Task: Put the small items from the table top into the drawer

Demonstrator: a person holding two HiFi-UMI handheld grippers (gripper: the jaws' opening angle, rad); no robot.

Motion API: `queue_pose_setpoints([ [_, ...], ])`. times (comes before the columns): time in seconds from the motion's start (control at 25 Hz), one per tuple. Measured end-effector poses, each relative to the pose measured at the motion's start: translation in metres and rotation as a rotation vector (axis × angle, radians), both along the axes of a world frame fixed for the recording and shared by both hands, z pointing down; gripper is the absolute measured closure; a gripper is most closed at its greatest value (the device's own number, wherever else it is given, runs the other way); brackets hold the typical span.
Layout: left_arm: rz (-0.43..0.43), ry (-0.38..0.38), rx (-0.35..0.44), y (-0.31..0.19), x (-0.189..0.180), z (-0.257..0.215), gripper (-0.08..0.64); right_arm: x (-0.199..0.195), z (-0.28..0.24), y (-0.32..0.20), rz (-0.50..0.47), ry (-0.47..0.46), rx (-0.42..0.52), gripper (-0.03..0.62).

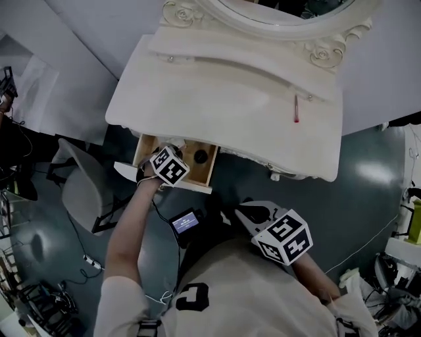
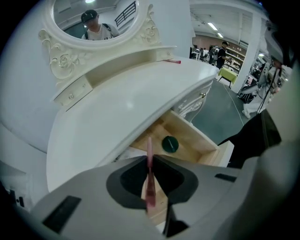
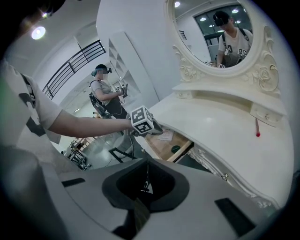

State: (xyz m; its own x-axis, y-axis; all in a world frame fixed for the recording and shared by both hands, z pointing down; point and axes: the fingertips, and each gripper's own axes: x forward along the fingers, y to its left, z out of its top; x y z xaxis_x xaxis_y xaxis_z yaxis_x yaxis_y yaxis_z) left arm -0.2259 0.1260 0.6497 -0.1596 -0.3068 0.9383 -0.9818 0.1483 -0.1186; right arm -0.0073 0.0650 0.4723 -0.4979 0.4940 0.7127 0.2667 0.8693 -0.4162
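Pinching a thin pink stick (image 2: 149, 152) over the open drawer (image 2: 193, 139), the left gripper (image 2: 150, 180) could let it fall outside the near rim if it releases early. The right gripper (image 3: 142, 187) hangs closed and empty.

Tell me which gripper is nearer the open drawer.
Left. The left gripper, shut on a pink stick, hangs over the drawer; the right gripper is back by the person's torso.

The table (image 1: 217, 105) fills the upper middle of the head view, with a mirror (image 1: 283, 10) behind it. A stick (image 1: 296, 108) lies on its right part. The open drawer (image 1: 191, 185) juts from under its lower left edge (a round item (image 1: 200, 156) inside). The left gripper (image 1: 168, 162) is over the drawer, a second stick (image 2: 150, 183) between its jaws.
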Motion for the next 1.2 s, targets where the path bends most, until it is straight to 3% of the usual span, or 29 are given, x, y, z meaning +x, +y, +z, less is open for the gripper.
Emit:
queue_pose_setpoints([
  [0.64, 0.025, 0.082, -0.056, -0.012, 0.008, 0.047, 0.466, 0.01, 0.009, 0.001, 0.059, 0.029, 0.003, 0.565],
  [1.2, 0.057, 0.11, -0.094, -0.018, 0.013, 0.071, 0.466, 0.025, 0.013, 0.003, 0.108, 0.05, 0.027, 0.565],
])
